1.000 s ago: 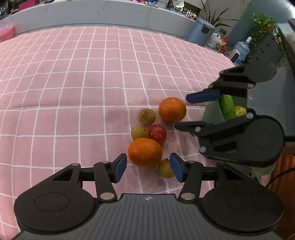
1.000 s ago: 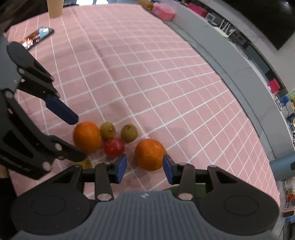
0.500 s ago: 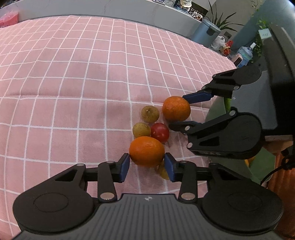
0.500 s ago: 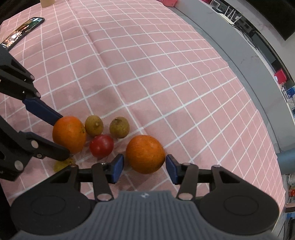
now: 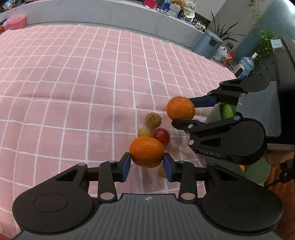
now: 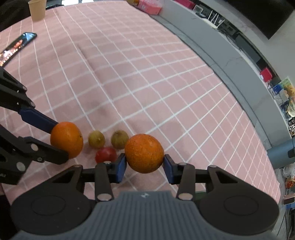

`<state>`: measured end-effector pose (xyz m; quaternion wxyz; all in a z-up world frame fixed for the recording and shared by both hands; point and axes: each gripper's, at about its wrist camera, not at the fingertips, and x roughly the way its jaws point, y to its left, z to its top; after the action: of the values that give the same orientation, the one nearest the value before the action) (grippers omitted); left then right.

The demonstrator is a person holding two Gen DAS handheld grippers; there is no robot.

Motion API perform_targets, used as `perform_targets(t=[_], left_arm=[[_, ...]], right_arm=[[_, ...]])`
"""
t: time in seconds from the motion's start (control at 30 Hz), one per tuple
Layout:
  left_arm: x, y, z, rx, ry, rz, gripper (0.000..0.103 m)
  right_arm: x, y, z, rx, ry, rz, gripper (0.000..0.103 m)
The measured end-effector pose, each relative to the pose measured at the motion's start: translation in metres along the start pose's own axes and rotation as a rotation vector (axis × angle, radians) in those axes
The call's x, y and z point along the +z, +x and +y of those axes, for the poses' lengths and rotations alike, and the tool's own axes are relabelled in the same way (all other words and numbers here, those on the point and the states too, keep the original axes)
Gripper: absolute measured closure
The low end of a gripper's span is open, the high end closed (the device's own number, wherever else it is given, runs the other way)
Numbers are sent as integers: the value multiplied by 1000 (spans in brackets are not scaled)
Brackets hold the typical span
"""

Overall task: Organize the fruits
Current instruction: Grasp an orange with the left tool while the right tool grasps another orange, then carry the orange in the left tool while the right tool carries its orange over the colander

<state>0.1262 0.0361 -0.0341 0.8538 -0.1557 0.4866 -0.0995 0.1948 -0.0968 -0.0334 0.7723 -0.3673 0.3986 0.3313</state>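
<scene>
Two oranges are held above the pink checked cloth (image 5: 73, 92). My left gripper (image 5: 147, 160) has its jaws closing, blue pads pressed on both sides of one orange (image 5: 146, 150); from the right wrist it shows at the left (image 6: 60, 142). My right gripper (image 6: 144, 164) is closing too, pads pressing the other orange (image 6: 144, 152), also seen as the far orange (image 5: 180, 110). Below lie two small brownish-green fruits (image 5: 153, 120) (image 5: 145, 132) and a red fruit (image 5: 162, 136). A yellowish fruit (image 5: 162, 172) is half hidden behind my left gripper's pad.
A green container (image 5: 258, 169) with a green vegetable (image 5: 226, 110) sits at the table's right edge, mostly hidden by the right gripper. A phone (image 6: 16, 48) and a paper cup (image 6: 37, 9) lie far off on the cloth. A pink box (image 5: 15, 22) sits at the far edge.
My left gripper's jaws closed onto the near orange and raised it off the cloth. The right gripper's orange has also come up off the cloth.
</scene>
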Motion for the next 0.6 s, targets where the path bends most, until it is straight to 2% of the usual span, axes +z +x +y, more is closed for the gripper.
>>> perform_targets(t=[0.23, 0.43, 0.6], left_arm=[[-9, -29, 2, 5, -5, -46, 61], [-12, -53, -11, -4, 24, -94, 61], [-14, -65, -27, -40, 56, -127, 61]], right_arm=[[-1, -39, 17, -26, -16, -57, 64], [-12, -73, 22, -30, 36, -100, 64], [-30, -98, 23, -27, 81, -126, 64]])
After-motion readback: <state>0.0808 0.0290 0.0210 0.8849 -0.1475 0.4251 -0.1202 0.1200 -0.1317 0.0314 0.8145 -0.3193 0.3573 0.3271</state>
